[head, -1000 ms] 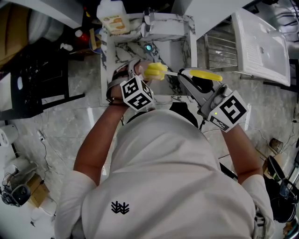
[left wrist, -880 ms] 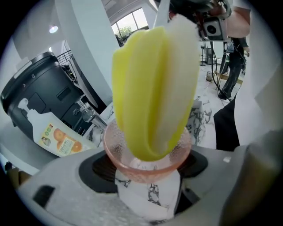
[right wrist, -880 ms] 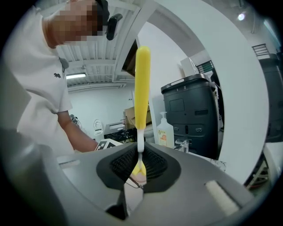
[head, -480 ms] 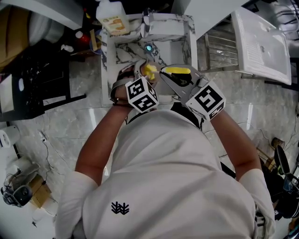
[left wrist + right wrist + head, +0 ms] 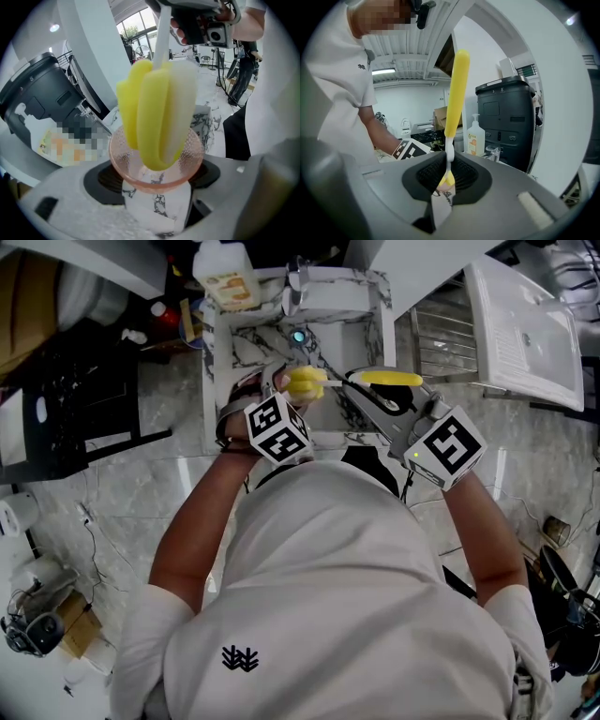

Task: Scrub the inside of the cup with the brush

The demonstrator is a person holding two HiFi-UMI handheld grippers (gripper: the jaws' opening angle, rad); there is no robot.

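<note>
Marble veining covers the sink (image 5: 380, 298) at the upper centre of the head view, with a bottle (image 5: 228, 276) on its upper-left corner and pale stone floor around it. Both tools meet over the basin. The cup (image 5: 193, 157) is clear pink with a finely dotted wall. It sits low in the centre of the left gripper view, its round mouth tipped toward the top of that frame, and the left gripper (image 5: 157, 177) has its dark pads closed on the cup's two sides. The brush (image 5: 159, 112) has a fat yellow sponge head of folded lobes, paler on the right side, on a thin white stem that ends in a long yellow handle (image 5: 457, 89). The tip of the head is sunk inside the cup's mouth, and most of the sponge stands out above the rim. In the head view the brush (image 5: 392, 380) lies almost level across the frame, head to the left at the cup and handle end to the right. The right gripper (image 5: 447, 174) is clamped on the white stem. In its own view the handle rises upright to the upper centre, leaning slightly right.
</note>
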